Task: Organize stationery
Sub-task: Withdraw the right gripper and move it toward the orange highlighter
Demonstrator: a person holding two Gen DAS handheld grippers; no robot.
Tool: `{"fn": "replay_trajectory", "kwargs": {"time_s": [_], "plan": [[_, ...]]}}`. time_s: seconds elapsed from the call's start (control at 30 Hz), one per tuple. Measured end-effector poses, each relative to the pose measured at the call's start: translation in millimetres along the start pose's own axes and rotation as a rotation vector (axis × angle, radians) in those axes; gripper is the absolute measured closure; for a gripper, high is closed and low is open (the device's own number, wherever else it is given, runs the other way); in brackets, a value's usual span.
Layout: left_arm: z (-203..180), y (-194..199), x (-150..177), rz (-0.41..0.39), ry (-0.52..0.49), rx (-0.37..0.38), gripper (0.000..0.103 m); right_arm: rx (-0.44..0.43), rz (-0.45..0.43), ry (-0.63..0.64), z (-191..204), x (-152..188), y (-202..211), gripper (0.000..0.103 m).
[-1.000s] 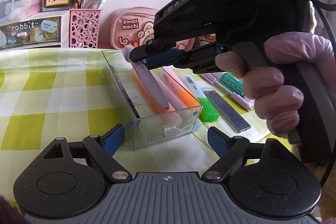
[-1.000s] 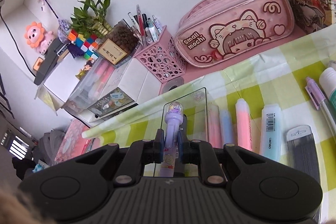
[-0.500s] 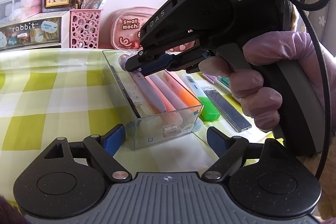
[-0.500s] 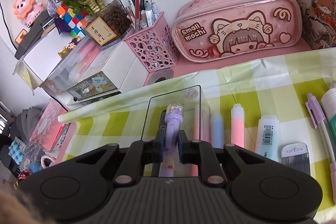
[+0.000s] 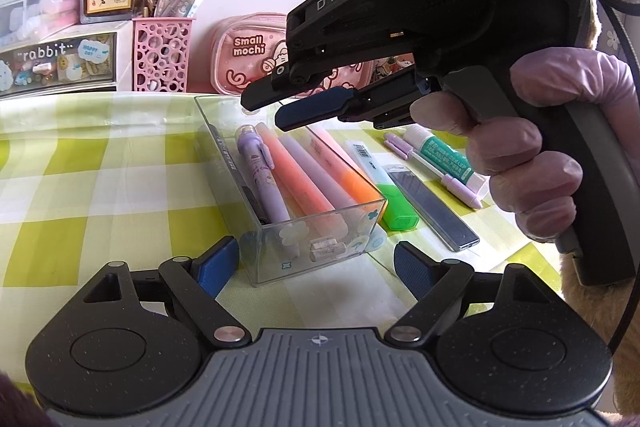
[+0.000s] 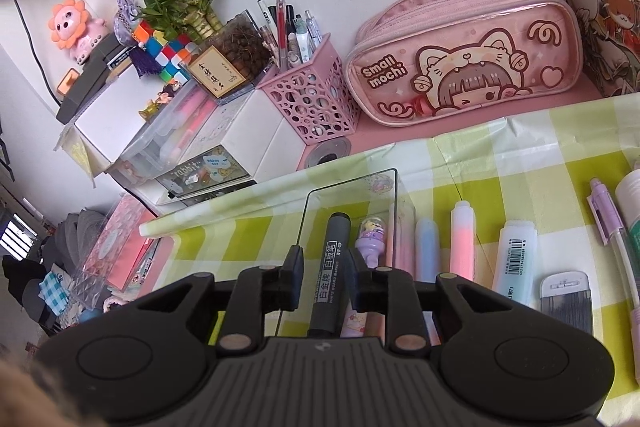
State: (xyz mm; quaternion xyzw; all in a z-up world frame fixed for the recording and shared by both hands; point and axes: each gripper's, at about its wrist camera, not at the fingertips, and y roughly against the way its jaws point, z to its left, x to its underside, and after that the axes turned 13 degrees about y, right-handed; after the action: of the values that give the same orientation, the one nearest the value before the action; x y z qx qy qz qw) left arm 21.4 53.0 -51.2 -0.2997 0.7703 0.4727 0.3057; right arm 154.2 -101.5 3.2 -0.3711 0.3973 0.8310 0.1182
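Observation:
A clear plastic box [image 5: 320, 251] stands on the checked tablecloth and holds a black whiteboard marker [image 6: 330, 279], a purple pen [image 5: 262, 175] with a figure cap and several pastel highlighters [image 5: 304, 179]. My right gripper [image 6: 325, 281] is open and empty, hovering above the box's far end; it also shows in the left wrist view [image 5: 288, 107]. My left gripper [image 5: 316, 267] is open, its fingers on either side of the box's near end, not touching it.
Right of the box lie a green highlighter [image 5: 384, 191], a grey lead case [image 5: 434, 211], a purple pen [image 5: 432, 167] and a glue stick [image 5: 444, 159]. A pink pen holder [image 6: 310, 105], pink pencil case [image 6: 464, 63] and drawer unit [image 5: 56, 63] stand at the back.
My right gripper lowered the purple pen into the box, opened and let it go, then lifted slightly. The pen now lies in the box. The left gripper has not moved.

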Motion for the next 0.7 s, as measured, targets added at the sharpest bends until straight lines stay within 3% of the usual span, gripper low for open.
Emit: {"fn": "replay_trajectory", "kwargs": {"time_s": [0.17,0.43,0.7], "plan": [[-0.1,0.0,0.0,0.0,0.001,0.0,0.021,0.008,-0.024,0.022,2.9,1.6,14.7,0.049],[-0.6,-0.6,-0.3,0.0,-0.001,-0.002,0.021,0.118,-0.063,0.067,-1.0,13.1,46.2,0.029],[0.5,-0.2,-0.6,0.0,-0.001,-0.001,0.021,0.176,-0.095,0.056,-18.5,33.8,74.8,0.026]]}}
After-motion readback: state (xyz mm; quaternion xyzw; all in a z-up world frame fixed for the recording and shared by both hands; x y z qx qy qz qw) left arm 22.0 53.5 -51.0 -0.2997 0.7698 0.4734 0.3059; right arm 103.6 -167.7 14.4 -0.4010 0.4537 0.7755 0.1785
